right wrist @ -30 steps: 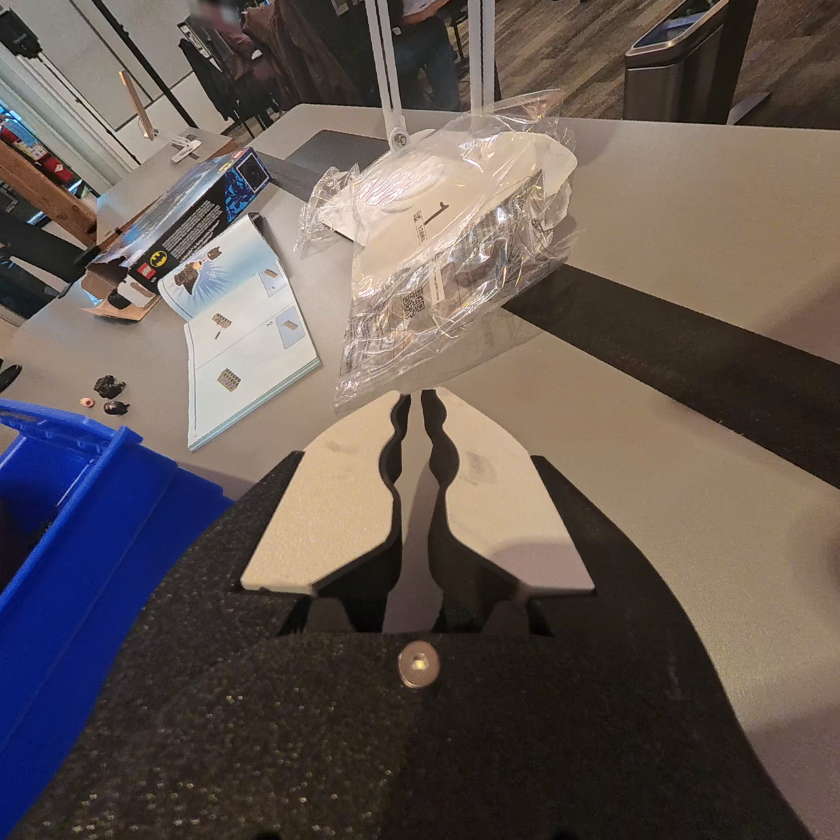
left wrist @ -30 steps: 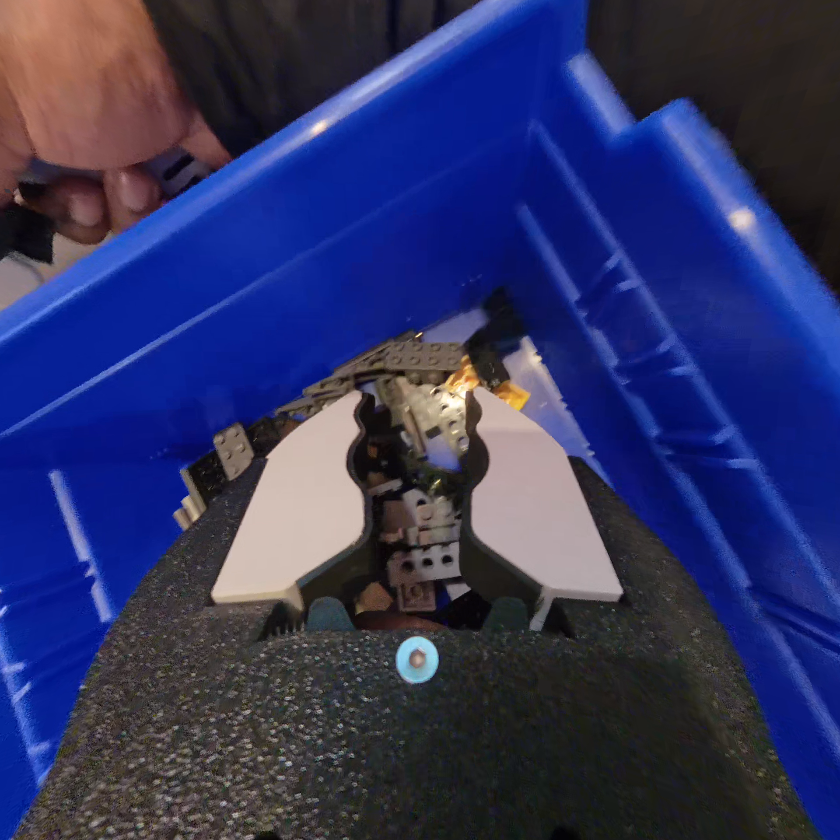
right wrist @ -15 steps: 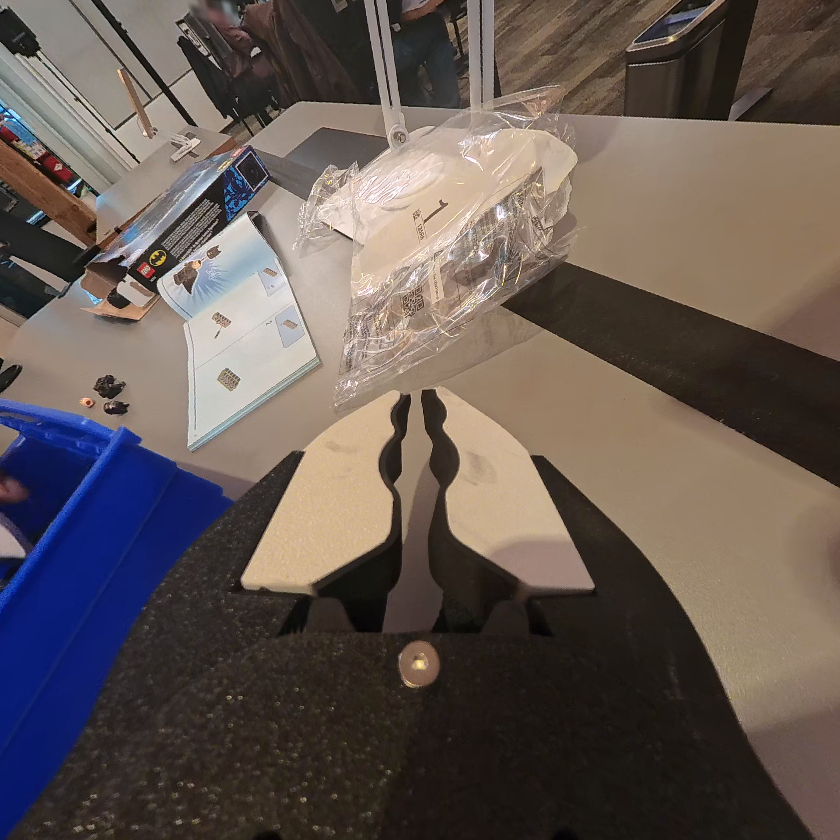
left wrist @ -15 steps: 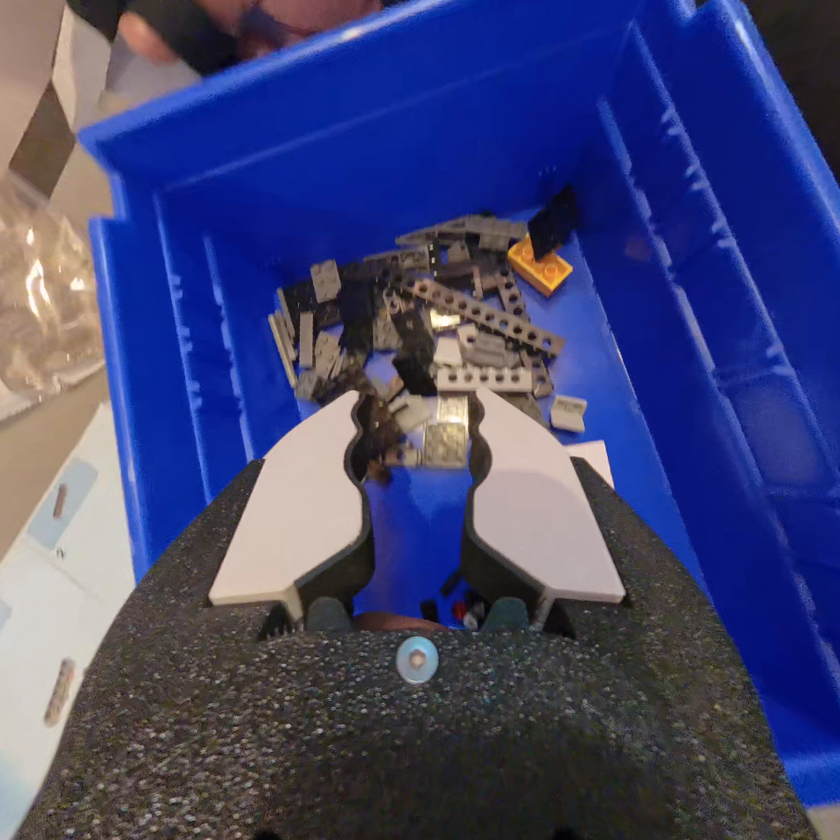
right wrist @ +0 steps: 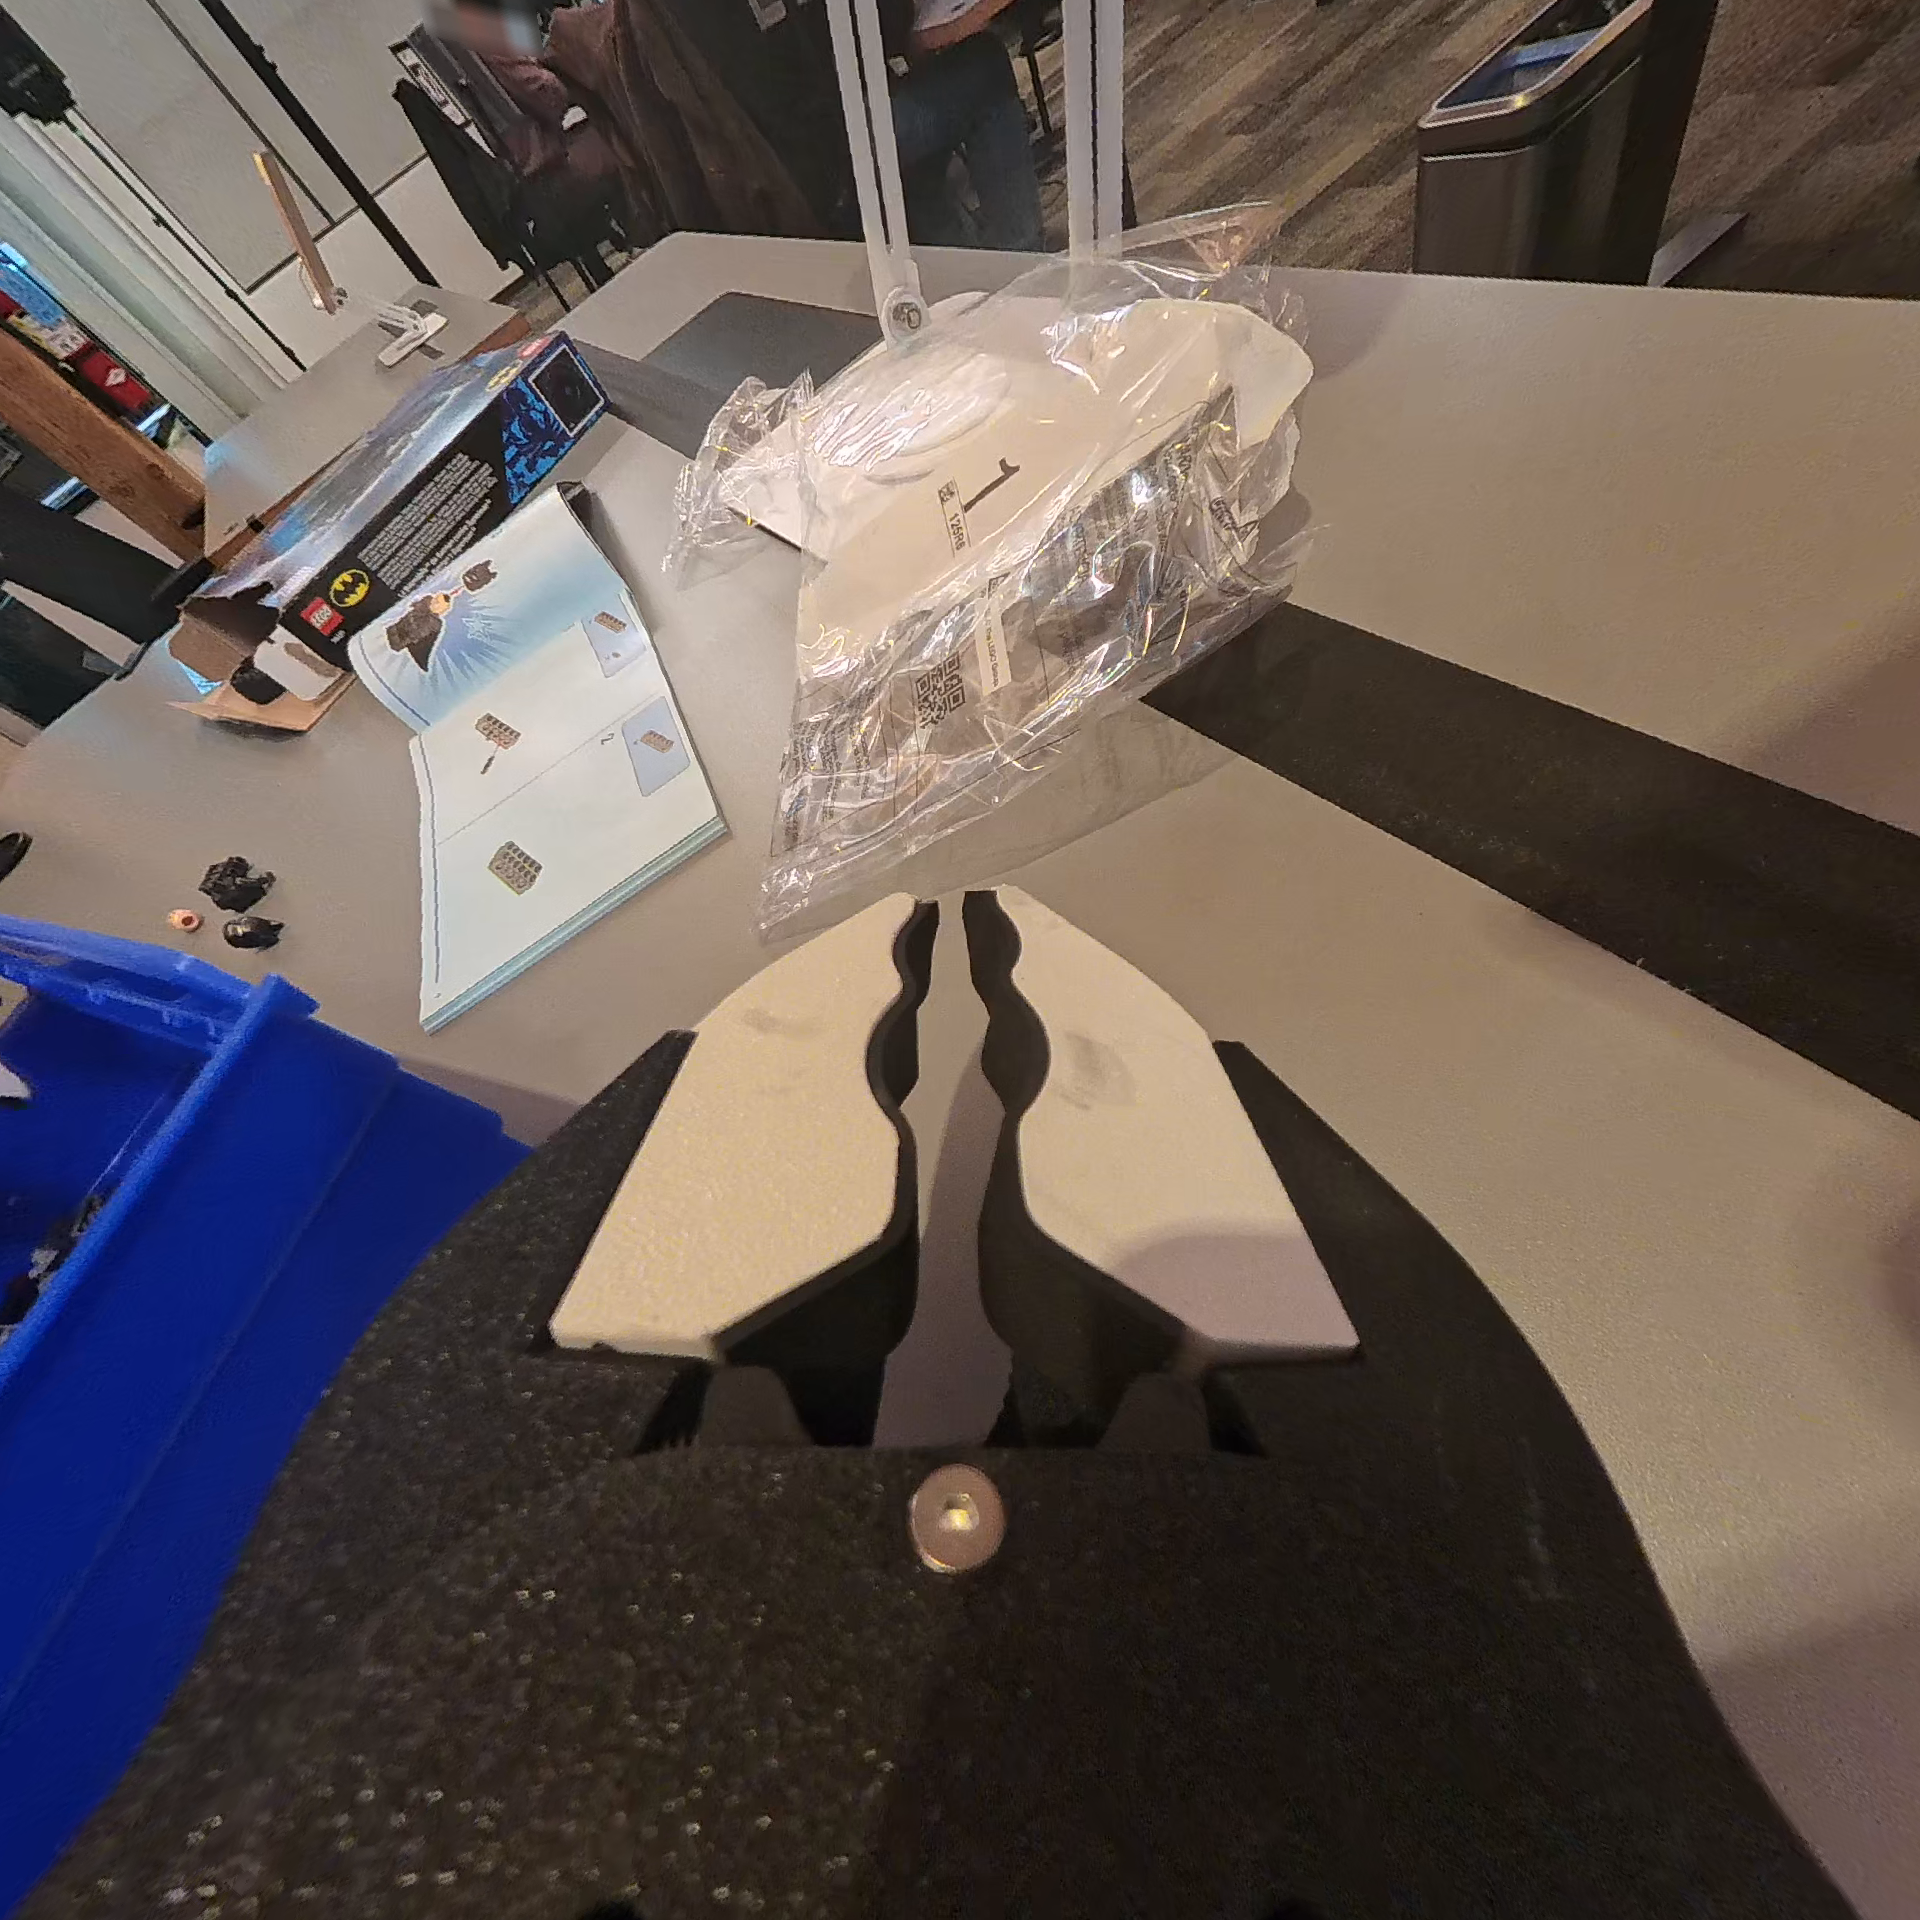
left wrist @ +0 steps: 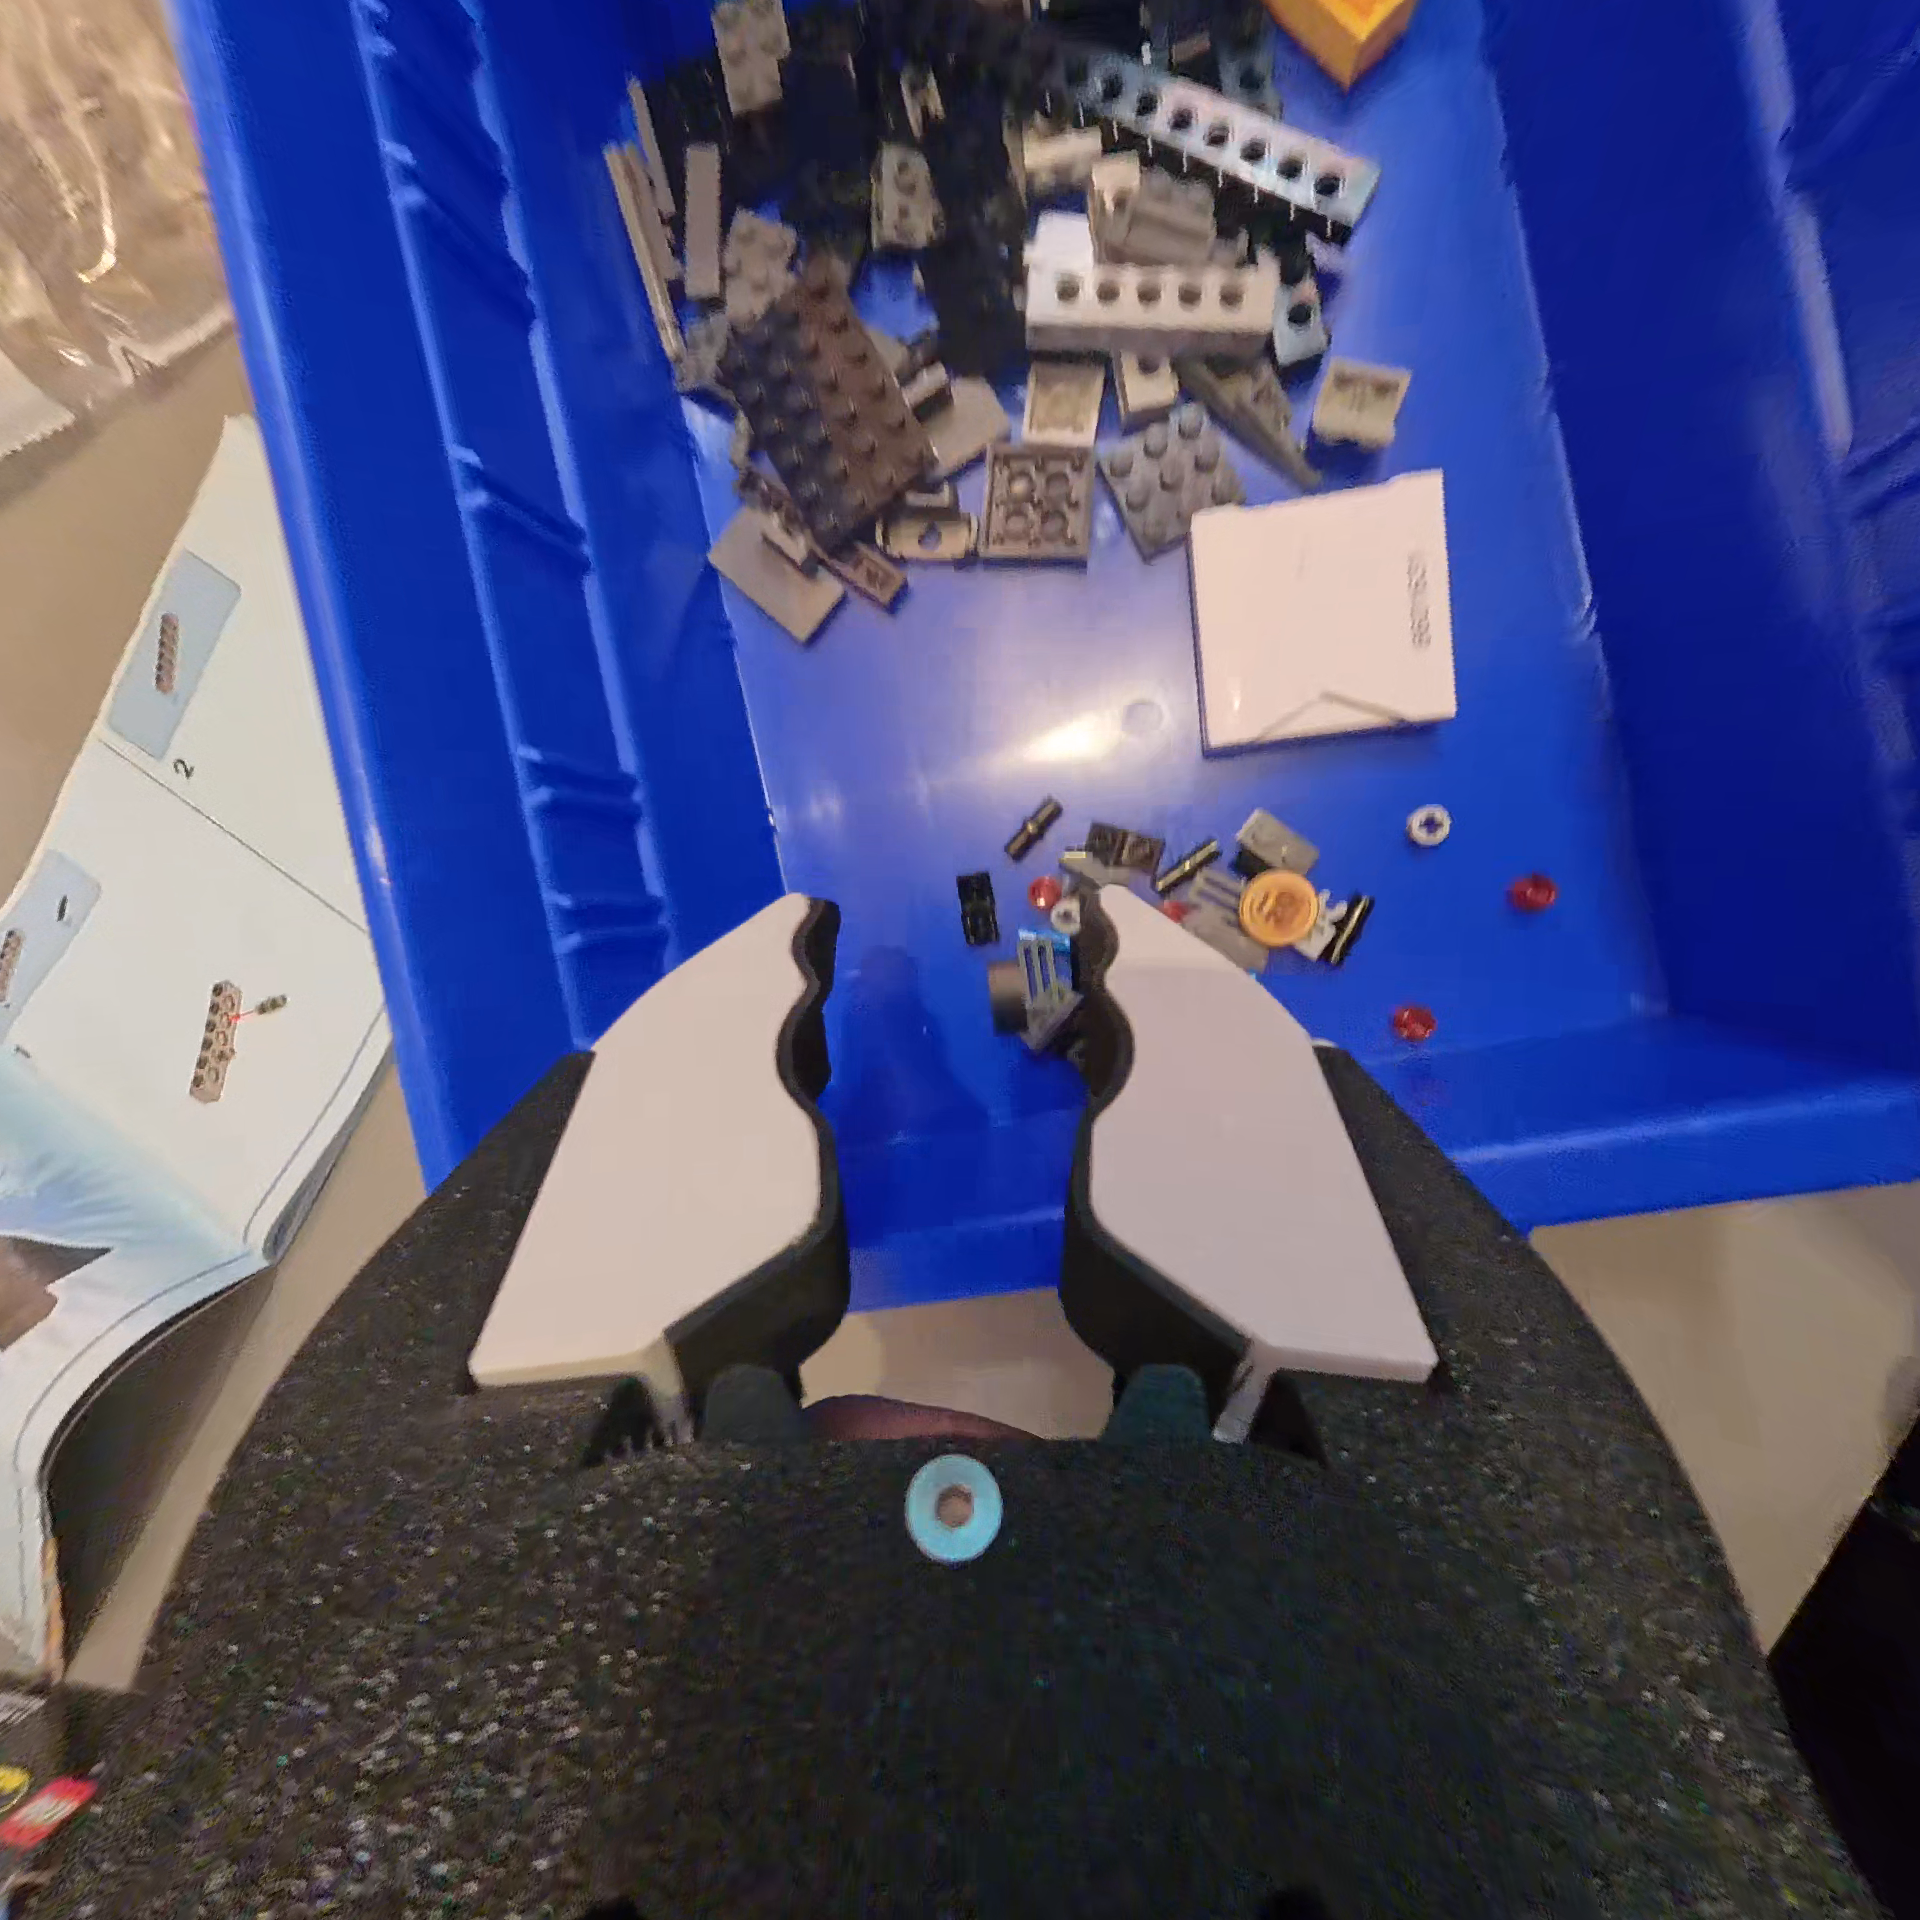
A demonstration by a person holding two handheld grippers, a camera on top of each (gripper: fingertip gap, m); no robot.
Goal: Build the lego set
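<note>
Your left tongs (left wrist: 961,914) gape wide over the blue plastic bin (left wrist: 499,623); your right tongs (right wrist: 951,906) pinch the crinkled clear plastic bag (right wrist: 997,582).

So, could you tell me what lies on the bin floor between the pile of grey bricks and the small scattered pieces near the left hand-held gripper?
In the left wrist view, only a white card lies there; the rest is bare blue bin floor.

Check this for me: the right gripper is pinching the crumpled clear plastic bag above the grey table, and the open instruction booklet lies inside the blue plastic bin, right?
Not quite. In the right wrist view the open instruction booklet lies on the grey table, beside the blue plastic bin, not inside it. The right gripper does pinch the crumpled clear plastic bag.
</note>
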